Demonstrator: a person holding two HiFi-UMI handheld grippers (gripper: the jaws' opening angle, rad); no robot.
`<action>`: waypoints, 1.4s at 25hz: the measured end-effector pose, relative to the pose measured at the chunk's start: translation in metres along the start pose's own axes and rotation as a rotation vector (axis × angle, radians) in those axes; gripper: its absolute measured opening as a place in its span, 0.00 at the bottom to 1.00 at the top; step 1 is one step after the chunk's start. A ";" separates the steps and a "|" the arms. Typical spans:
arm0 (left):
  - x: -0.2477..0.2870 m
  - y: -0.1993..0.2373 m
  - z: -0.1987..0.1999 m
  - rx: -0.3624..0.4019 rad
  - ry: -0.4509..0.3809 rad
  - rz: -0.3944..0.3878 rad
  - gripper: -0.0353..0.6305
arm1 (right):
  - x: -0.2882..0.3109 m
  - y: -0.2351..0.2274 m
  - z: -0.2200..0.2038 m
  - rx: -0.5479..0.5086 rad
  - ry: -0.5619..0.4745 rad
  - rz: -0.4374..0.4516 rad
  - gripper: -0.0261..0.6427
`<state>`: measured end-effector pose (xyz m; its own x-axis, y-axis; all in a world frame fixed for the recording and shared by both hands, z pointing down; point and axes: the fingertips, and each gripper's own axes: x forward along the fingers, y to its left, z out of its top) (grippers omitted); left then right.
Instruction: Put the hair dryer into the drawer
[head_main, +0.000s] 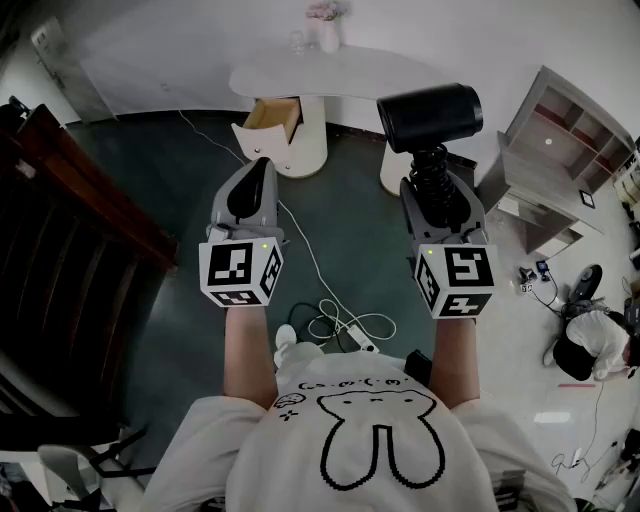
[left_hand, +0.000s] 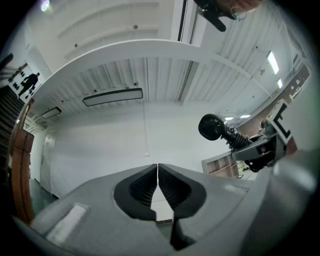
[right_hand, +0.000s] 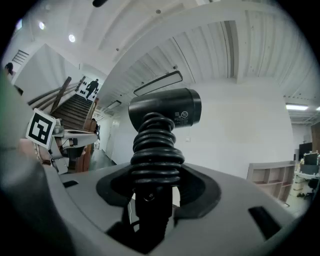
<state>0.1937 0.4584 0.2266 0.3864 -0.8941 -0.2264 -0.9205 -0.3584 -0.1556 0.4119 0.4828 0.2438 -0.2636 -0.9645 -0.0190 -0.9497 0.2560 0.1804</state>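
My right gripper (head_main: 437, 185) is shut on the handle of the black hair dryer (head_main: 430, 115), which has its cord coiled round it. The dryer's barrel stands above the jaws, lying crosswise. In the right gripper view the coiled handle of the hair dryer (right_hand: 156, 150) fills the gap of that gripper (right_hand: 152, 185). My left gripper (head_main: 262, 165) is held level beside it, shut on nothing, and its pads meet at the tip in the left gripper view (left_hand: 157, 167), where the dryer (left_hand: 212, 126) shows at right. An open wooden drawer (head_main: 272, 115) juts from the white table (head_main: 330, 75) ahead of the left gripper.
A vase (head_main: 327, 35) stands on the table. A white cable and power strip (head_main: 352, 330) lie on the dark floor by my feet. A grey shelf unit (head_main: 560, 150) stands at right, and dark wooden stairs (head_main: 70, 230) at left.
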 end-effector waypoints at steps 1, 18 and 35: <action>-0.001 0.000 0.000 0.001 0.002 0.003 0.08 | 0.000 0.000 0.001 -0.002 -0.001 0.002 0.37; 0.040 0.051 -0.025 0.028 0.030 -0.008 0.08 | 0.062 0.021 -0.008 -0.033 0.020 0.005 0.37; 0.181 0.266 -0.094 0.026 0.032 0.004 0.08 | 0.309 0.092 -0.017 0.010 0.098 -0.018 0.37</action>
<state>0.0137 0.1757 0.2342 0.3802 -0.9038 -0.1963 -0.9201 -0.3480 -0.1800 0.2462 0.2071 0.2714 -0.2289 -0.9706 0.0742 -0.9559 0.2385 0.1715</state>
